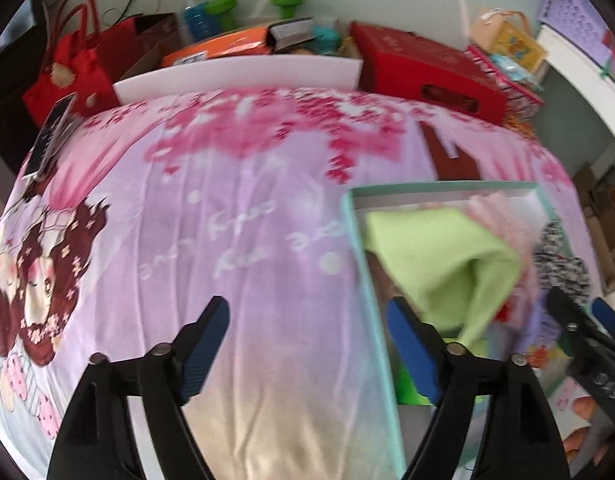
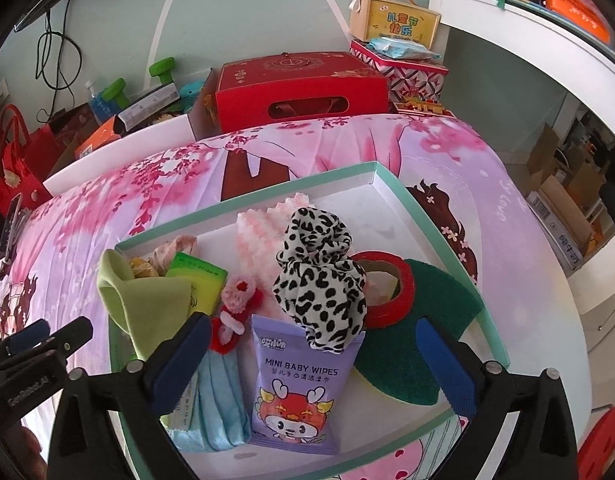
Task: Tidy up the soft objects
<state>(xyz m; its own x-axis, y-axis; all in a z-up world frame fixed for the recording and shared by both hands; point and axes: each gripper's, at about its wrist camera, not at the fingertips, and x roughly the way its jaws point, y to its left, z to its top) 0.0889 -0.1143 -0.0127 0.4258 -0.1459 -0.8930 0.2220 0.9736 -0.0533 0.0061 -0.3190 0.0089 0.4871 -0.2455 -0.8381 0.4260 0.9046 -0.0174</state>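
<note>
A shallow box with a mint-green rim (image 2: 427, 220) lies on a pink printed bedsheet (image 1: 235, 208). It holds a light green cloth (image 2: 147, 300), a leopard-print scrunchie (image 2: 319, 280), a purple baby wipes pack (image 2: 303, 392), a pink fluffy cloth (image 2: 259, 240), a red knitted piece (image 2: 235, 312), a blue mask (image 2: 219, 408), a dark green pad (image 2: 419, 344) and a red tape roll (image 2: 387, 292). My right gripper (image 2: 311, 356) is open over the wipes pack, holding nothing. My left gripper (image 1: 307, 352) is open at the box's left rim (image 1: 371, 320), empty, beside the green cloth (image 1: 447, 264).
A red gift box (image 2: 303, 88), a patterned tin (image 2: 403, 68) and a yellow carry box (image 2: 395, 20) stand behind the bed. Red bags (image 1: 67, 68), an orange box (image 1: 223, 46) and green dumbbells (image 1: 223, 10) sit at the back left. A phone (image 1: 51, 136) lies at the left edge.
</note>
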